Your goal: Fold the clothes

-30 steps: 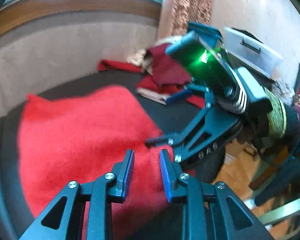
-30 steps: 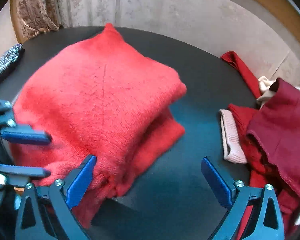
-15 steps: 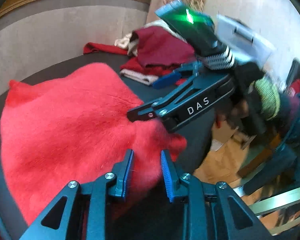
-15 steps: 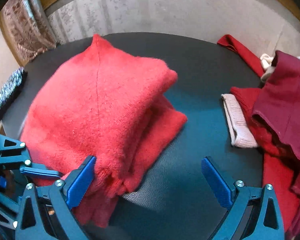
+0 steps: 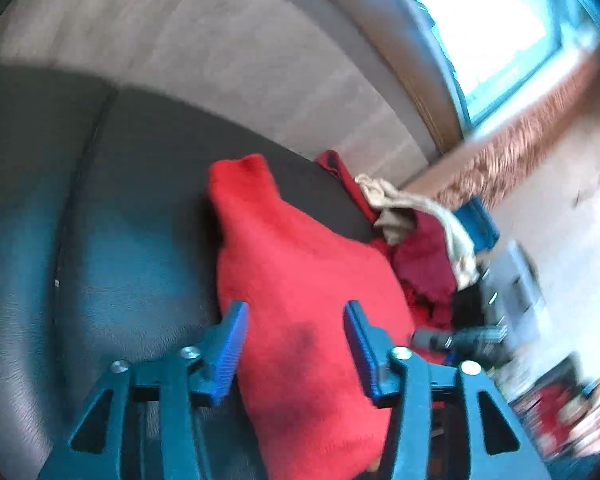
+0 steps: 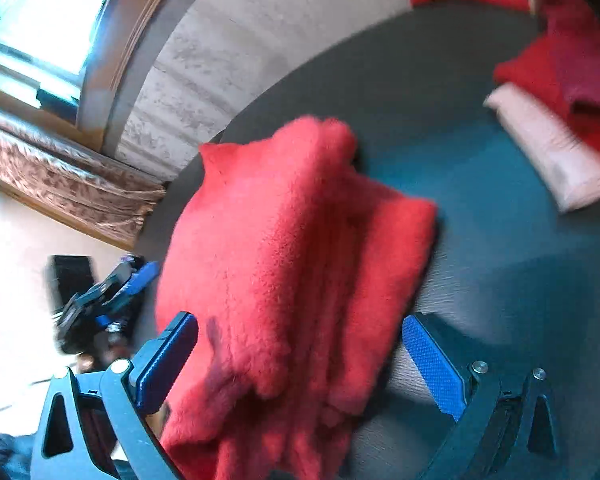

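Observation:
A folded bright red fuzzy sweater (image 5: 300, 288) lies on the dark round table (image 5: 132, 184). In the left wrist view it runs between my left gripper's (image 5: 296, 340) open blue fingers and rests over them. In the right wrist view the same sweater (image 6: 296, 248) drapes between my right gripper's (image 6: 300, 356) wide-open fingers, its near edge hanging over them. The left gripper (image 6: 108, 292) shows beyond the sweater's left edge in the right wrist view. Neither gripper pinches the cloth.
A pile of dark red and cream clothes (image 5: 416, 236) sits on the table's far right, with a pale folded piece (image 6: 552, 148) beside it. A grey wall (image 5: 220, 48) and a window (image 5: 488, 28) stand behind. The table edge drops to the floor on the right.
Both grippers have swung around the sweater, so the views have rotated. My left gripper has opened wider than before. The sweater now lies bunched and longer between the fingers.

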`<state>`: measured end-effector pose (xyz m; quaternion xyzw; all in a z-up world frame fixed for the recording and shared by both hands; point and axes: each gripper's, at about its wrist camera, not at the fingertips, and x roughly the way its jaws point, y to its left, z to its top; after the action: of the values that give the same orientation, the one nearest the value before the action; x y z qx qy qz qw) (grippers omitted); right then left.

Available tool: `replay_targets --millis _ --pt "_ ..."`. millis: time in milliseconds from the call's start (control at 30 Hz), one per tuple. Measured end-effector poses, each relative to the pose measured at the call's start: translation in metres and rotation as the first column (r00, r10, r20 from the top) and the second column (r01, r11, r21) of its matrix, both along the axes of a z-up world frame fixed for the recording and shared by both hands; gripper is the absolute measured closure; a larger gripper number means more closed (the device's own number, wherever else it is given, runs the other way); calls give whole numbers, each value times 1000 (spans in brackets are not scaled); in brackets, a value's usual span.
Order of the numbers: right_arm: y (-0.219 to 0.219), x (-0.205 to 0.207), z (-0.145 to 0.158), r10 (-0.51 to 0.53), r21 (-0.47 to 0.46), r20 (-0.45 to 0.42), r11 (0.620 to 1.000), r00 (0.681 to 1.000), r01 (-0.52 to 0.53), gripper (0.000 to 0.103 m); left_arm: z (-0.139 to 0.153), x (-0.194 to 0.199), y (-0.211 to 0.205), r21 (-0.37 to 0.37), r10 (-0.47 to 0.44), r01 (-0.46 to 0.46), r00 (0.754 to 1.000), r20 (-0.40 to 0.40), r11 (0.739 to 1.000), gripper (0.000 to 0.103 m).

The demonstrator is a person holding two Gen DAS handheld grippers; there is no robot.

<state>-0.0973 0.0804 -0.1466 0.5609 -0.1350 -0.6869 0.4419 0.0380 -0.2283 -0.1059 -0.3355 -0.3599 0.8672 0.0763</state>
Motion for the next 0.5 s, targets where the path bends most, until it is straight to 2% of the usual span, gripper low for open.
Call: replay_targets --millis 233,500 --pt "-8 -17 -11 0 -122 106 992 994 13 0 -27 -25 -18 80 -43 42 999 15 996 41" --pt "-9 -23 1 93 -91 115 992 989 -83 0 -52 -52 -31 152 -94 88 995 29 984 39"
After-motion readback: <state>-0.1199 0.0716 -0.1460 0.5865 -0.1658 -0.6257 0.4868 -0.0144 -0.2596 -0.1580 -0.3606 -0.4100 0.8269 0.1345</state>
